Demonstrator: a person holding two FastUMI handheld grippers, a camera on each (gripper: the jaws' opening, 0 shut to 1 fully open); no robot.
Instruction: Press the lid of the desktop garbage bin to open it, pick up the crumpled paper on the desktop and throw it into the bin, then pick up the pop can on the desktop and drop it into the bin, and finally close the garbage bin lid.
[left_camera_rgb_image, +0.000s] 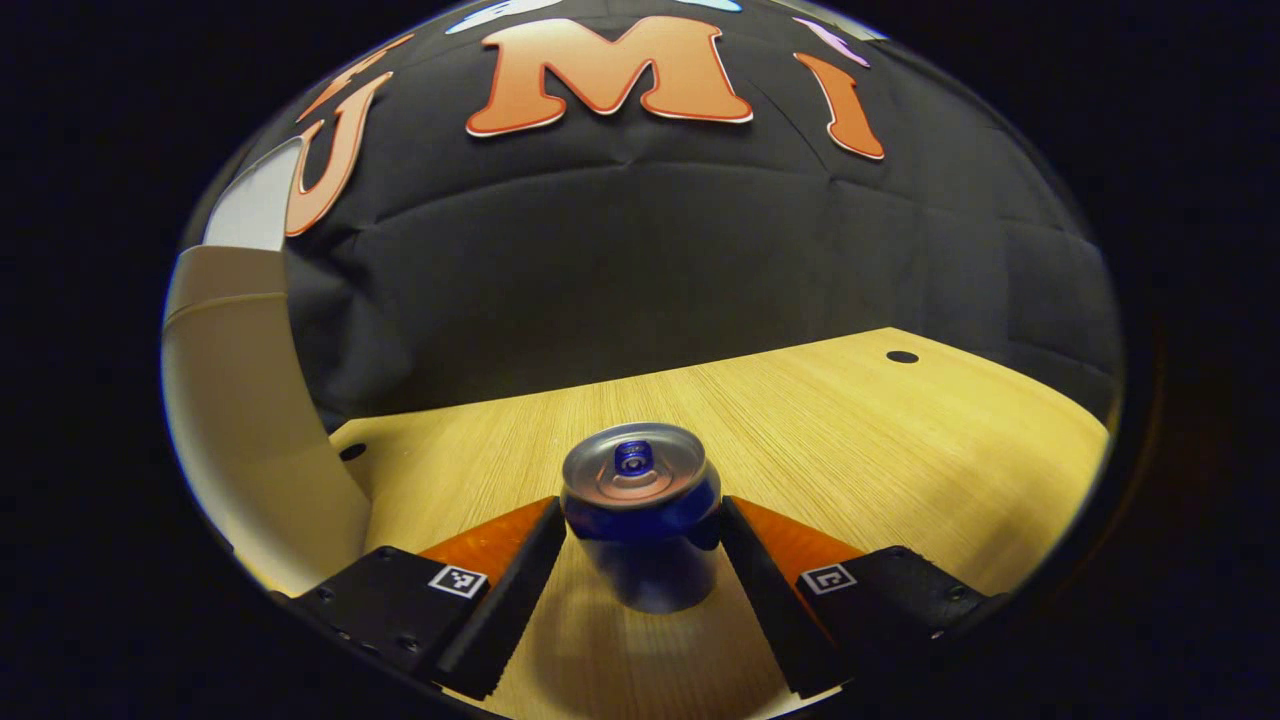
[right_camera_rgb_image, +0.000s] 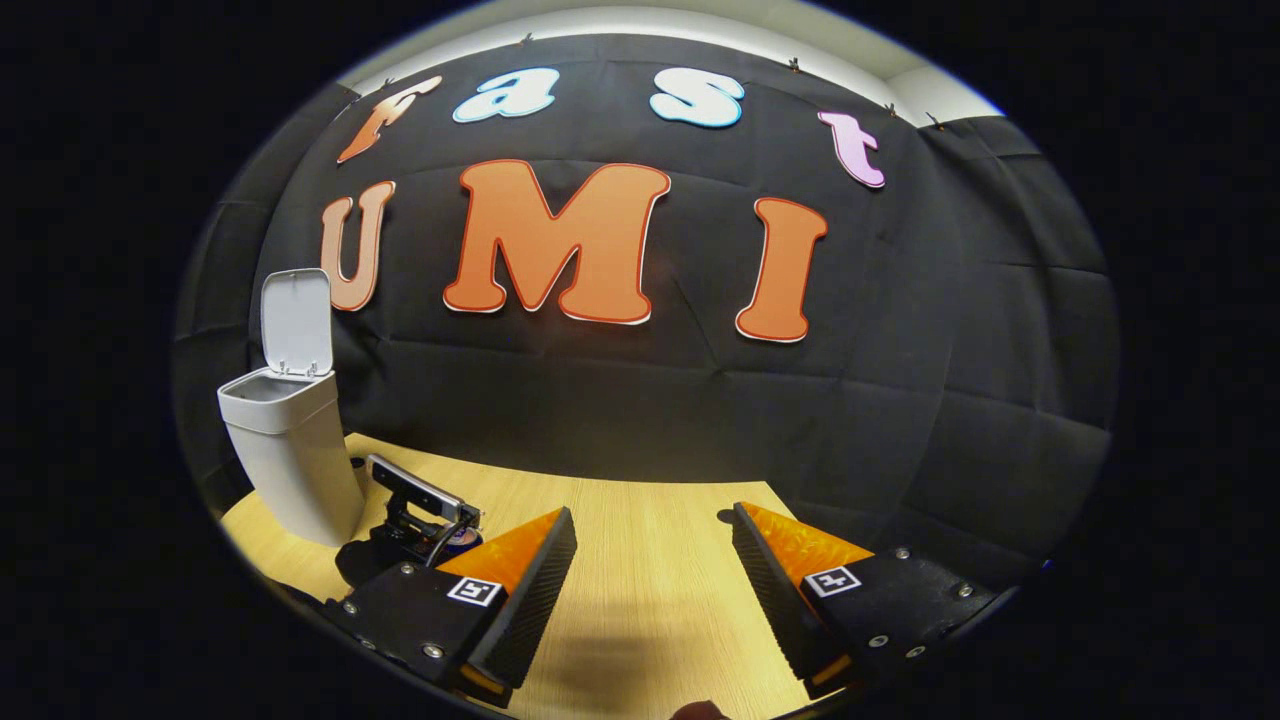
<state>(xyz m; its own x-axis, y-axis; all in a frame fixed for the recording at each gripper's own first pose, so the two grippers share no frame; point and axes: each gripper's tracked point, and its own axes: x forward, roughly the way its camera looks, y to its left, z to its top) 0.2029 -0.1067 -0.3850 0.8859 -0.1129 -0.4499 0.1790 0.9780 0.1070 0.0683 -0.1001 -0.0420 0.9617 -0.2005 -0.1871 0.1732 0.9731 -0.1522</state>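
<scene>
Straddling the upright pop can (left_camera_rgb_image: 640, 500), left gripper (left_camera_rgb_image: 642, 560) jaws' contact unclear; right gripper (right_camera_rgb_image: 655, 590) jaws wide.

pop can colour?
Blue body, silver top, blue tab. The pop can shows best in the left gripper view.

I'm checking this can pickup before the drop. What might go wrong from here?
1. The left hand-held gripper straddles the pop can near its top rim with jaws open; closing that high may tip the upright can or let it slip.
2. The garbage bin stands beside the can, with its lid raised upright; a careless swing could knock the bin or its lid.
</scene>
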